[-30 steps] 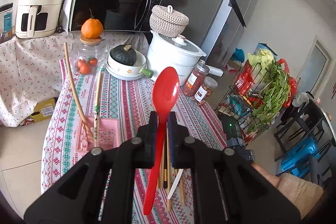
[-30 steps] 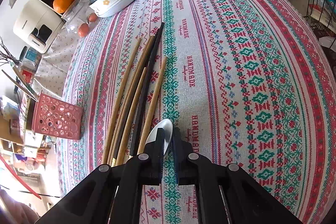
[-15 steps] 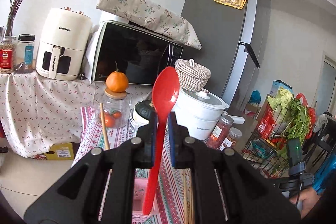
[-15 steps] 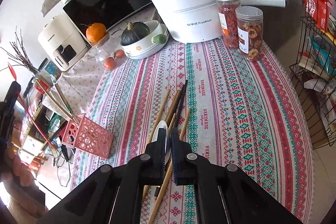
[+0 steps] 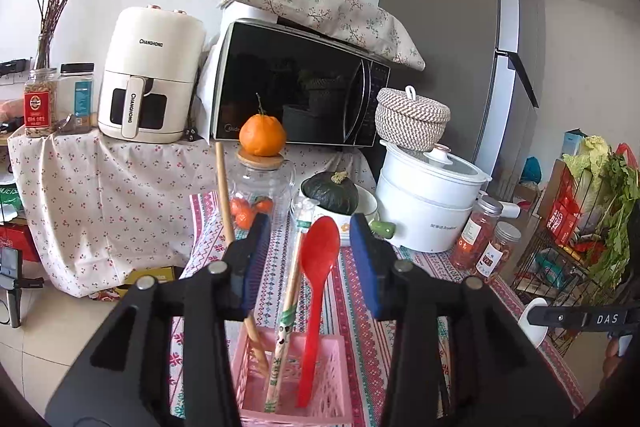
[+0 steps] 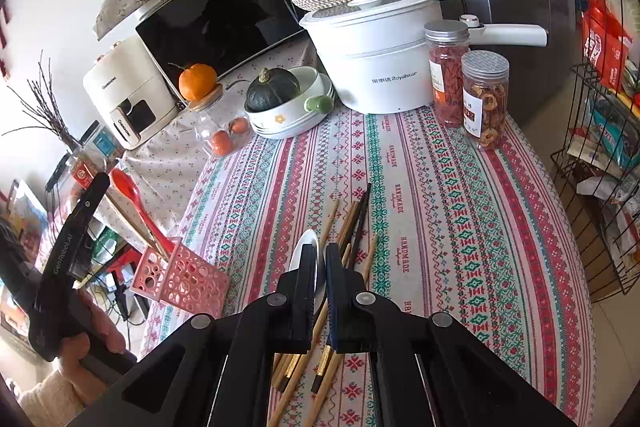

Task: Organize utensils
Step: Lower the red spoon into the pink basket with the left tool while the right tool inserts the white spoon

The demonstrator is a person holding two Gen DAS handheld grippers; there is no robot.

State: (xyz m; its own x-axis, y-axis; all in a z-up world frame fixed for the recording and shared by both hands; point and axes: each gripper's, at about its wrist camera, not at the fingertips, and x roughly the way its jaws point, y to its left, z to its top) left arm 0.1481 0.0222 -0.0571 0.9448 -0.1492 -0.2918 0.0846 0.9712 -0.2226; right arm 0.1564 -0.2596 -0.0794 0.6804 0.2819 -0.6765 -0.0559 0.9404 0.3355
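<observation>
My left gripper (image 5: 306, 227) is open just above the pink basket (image 5: 332, 383). The red spoon (image 5: 316, 267) stands free in the basket between the fingers, beside a wooden chopstick (image 5: 224, 195) and a patterned chopstick (image 5: 286, 323). My right gripper (image 6: 319, 253) is shut on a white spoon (image 6: 303, 247) and holds it above several loose chopsticks (image 6: 352, 223) on the striped tablecloth. In the right wrist view the left gripper (image 6: 96, 187) is at far left over the basket (image 6: 180, 279) and red spoon (image 6: 132, 199).
At the back of the table stand a white pot (image 6: 372, 67), two jars (image 6: 484, 95), a bowl with a dark squash (image 6: 276, 91) and a glass jar with an orange (image 5: 262, 135) on top. A wire rack (image 6: 600, 167) stands at the right.
My left gripper has opened and let go of the red spoon, which now stands in the pink basket. My right gripper has lifted the white spoon higher off the table.
</observation>
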